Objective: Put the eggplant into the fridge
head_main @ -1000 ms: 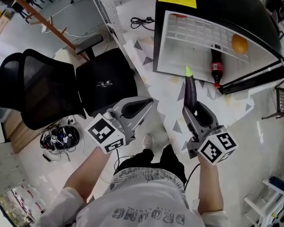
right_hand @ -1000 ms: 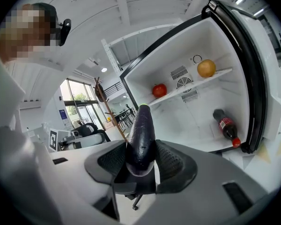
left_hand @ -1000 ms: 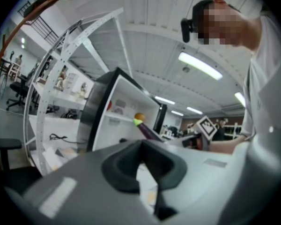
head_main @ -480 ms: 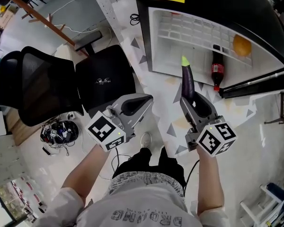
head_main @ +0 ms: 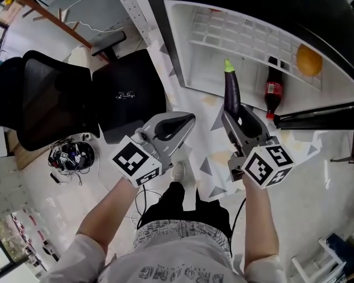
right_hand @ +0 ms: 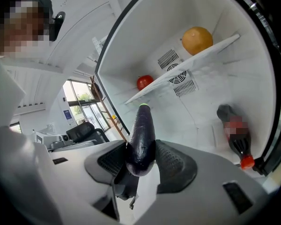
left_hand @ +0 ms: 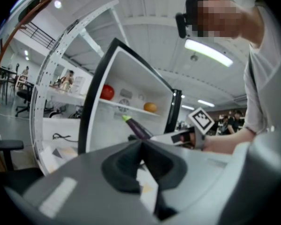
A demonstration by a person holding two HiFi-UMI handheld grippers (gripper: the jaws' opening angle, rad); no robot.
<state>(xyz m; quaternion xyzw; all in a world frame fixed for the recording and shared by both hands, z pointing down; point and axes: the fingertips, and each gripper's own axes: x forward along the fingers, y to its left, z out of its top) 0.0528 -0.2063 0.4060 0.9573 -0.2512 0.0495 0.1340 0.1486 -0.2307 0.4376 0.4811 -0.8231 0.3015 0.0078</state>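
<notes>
A dark purple eggplant [head_main: 232,94] with a green tip sticks out forward from my right gripper [head_main: 234,114], whose pads are shut on its thick end [right_hand: 140,144]. Its tip reaches just into the open fridge [head_main: 248,34], a black box with a white inside, below the wire shelf [head_main: 242,31]. In the left gripper view the eggplant [left_hand: 136,127] shows in front of the fridge opening. My left gripper [head_main: 186,119] hangs to the left over the floor, jaws shut together with nothing between them [left_hand: 140,146].
Inside the fridge are an orange [right_hand: 197,40] and a red tomato [right_hand: 144,82] on the shelf [right_hand: 187,69], and a cola bottle [right_hand: 236,135] low at the right. A black office chair [head_main: 76,99] stands at the left, and cables and markers [head_main: 71,158] lie on the floor.
Both grippers have moved forward toward the fridge and a little down. The eggplant's tip, before short of the opening, now reaches into it. The grip has not changed.
</notes>
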